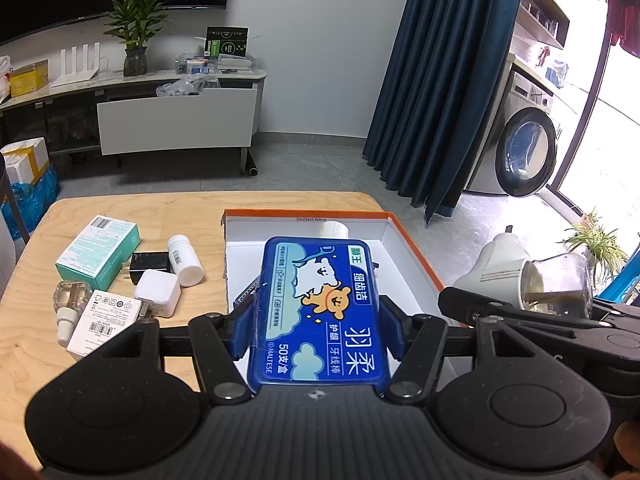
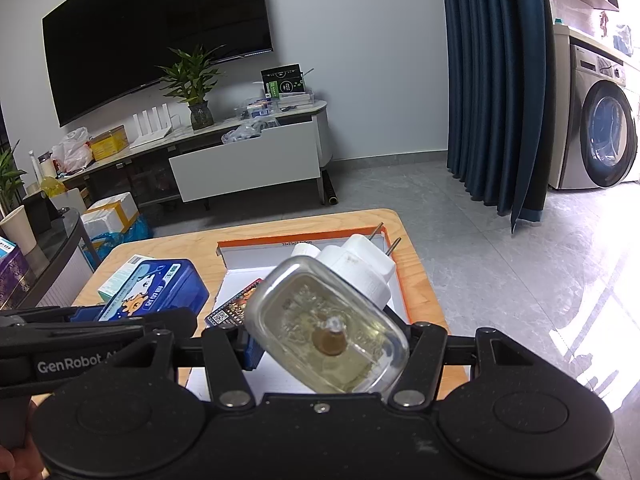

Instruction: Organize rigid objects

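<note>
Above the orange-rimmed tray (image 1: 412, 246), left gripper (image 1: 316, 330) clamps a blue floss box (image 1: 320, 308). Right gripper (image 2: 326, 344) grips a plug-in repellent bottle (image 2: 326, 320). Chargers (image 1: 157, 292), pill bottle (image 1: 185, 260), cartons lie on table (image 1: 168, 208).

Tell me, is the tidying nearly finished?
About halfway. A small white bottle and a dark packet already lie in the orange-rimmed box. The left gripper holds the blue floss box; the right gripper holds the plug-in bottle. Chargers, cartons and another bottle wait on the table.
</note>
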Demonstrator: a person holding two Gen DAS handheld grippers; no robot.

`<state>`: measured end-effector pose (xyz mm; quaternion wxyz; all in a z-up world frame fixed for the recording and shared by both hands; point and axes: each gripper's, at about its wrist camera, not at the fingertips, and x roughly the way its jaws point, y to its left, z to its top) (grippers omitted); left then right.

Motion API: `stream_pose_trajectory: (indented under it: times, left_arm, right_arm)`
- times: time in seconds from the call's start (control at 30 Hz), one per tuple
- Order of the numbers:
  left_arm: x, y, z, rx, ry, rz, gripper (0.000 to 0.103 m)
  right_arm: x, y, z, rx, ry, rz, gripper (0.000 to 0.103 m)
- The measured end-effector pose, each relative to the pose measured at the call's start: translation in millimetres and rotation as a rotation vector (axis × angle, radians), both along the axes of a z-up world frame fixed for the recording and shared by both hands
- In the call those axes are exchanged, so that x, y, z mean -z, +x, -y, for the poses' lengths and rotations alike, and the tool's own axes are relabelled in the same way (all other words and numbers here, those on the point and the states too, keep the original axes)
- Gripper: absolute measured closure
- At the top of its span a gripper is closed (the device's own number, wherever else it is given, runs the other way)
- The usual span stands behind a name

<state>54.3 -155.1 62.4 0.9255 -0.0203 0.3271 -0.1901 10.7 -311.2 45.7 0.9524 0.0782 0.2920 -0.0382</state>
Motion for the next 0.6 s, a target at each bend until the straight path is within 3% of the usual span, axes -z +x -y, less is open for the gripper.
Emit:
stream_pose_trajectory:
  times: [0.6]
  left_arm:
    - [-1.8,-1.2,0.9,-0.001,-0.001,0.005,0.040]
  right_arm:
    - [-0.4,-0.1,-0.6,0.000,-0.002,0.000,0.035]
